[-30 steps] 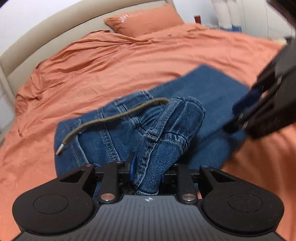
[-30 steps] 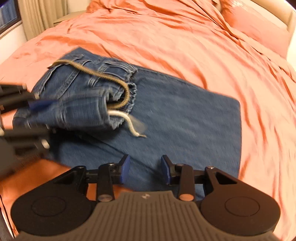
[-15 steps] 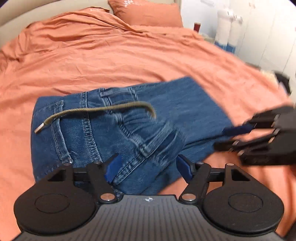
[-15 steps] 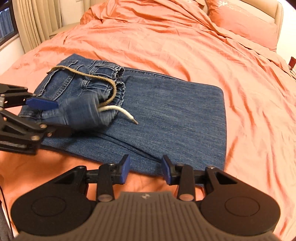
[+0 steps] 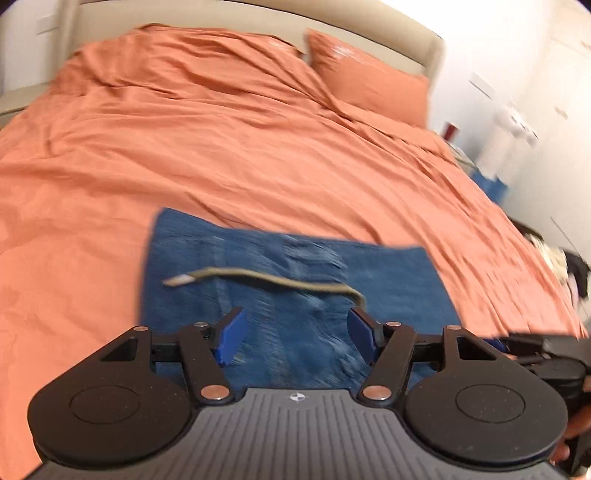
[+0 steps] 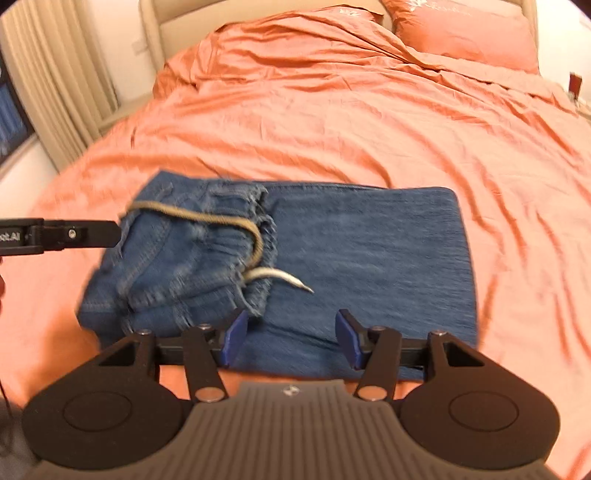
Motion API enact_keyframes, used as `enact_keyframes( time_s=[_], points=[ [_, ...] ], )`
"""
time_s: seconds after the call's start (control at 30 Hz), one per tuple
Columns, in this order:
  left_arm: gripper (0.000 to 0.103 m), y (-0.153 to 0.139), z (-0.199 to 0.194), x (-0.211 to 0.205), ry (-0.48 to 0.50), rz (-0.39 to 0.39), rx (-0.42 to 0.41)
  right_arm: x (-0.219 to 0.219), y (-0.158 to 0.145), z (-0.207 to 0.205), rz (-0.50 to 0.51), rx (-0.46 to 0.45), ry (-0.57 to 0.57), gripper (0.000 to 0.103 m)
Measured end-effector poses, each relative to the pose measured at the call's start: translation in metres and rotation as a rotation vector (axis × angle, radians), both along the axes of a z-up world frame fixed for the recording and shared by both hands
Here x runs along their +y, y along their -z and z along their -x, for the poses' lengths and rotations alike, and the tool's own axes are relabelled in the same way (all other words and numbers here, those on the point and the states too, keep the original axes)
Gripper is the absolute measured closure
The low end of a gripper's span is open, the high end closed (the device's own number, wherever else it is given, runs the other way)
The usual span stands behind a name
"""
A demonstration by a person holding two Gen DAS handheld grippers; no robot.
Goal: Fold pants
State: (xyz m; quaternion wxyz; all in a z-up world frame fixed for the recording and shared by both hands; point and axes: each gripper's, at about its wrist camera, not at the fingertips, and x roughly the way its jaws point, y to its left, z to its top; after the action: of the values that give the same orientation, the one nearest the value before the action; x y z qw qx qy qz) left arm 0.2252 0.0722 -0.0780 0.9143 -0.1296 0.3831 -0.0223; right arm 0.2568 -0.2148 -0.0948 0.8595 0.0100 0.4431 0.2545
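Note:
Blue denim pants (image 6: 369, 254) lie folded on the orange bed, waistband bunched on top at the left (image 6: 192, 258). A tan drawstring (image 6: 207, 219) curls across the waistband; its pale end (image 6: 284, 277) lies on the flat denim. The pants also show in the left wrist view (image 5: 295, 295) with the drawstring (image 5: 277, 280) on top. My left gripper (image 5: 295, 336) is open and empty over the near edge of the pants; it also shows in the right wrist view (image 6: 74, 234) at the left edge. My right gripper (image 6: 290, 338) is open and empty at the pants' near edge.
The orange duvet (image 6: 351, 122) covers the whole bed. An orange pillow (image 5: 369, 81) lies by the beige headboard (image 5: 221, 14). Curtains (image 6: 55, 74) hang at the left. Bottles and a blue box (image 5: 498, 155) stand beside the bed on the right.
My left gripper has let go of the bunched waistband, opened wide and pulled back. The waistband now rests on the folded legs. My right gripper has opened wider and drawn back.

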Motion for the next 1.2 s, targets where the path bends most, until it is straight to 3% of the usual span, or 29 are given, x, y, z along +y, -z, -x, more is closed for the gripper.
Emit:
enact_keyframes(
  time_s=[0.2,0.43,0.57,0.97,1.13,1.17,1.2],
  points=[
    [0.035,0.006,-0.011,0.039,-0.084,-0.043,0.006,0.011,0.002,-0.020,-0.119,0.045,0.078,0.053],
    [0.035,0.021,-0.023,0.064,-0.131,-0.037,0.034,0.027,0.021,-0.060,-0.283,0.153,0.113,0.053],
    [0.035,0.032,-0.034,0.070,-0.126,-0.046,0.056,0.039,0.039,-0.087,-0.338,0.207,0.122,0.042],
    [0.037,0.049,-0.051,0.077,-0.149,-0.007,0.107,0.041,0.112,-0.160,-0.616,0.513,0.170,0.030],
    [0.037,0.051,-0.055,0.072,-0.165,-0.027,0.121,0.041,0.124,-0.160,-0.676,0.578,0.126,0.046],
    [0.037,0.051,-0.055,0.071,-0.168,-0.029,0.123,0.040,0.125,-0.159,-0.676,0.579,0.129,0.055],
    [0.037,0.050,-0.055,0.070,-0.170,-0.031,0.125,0.039,0.126,-0.159,-0.680,0.584,0.138,0.073]
  ],
)
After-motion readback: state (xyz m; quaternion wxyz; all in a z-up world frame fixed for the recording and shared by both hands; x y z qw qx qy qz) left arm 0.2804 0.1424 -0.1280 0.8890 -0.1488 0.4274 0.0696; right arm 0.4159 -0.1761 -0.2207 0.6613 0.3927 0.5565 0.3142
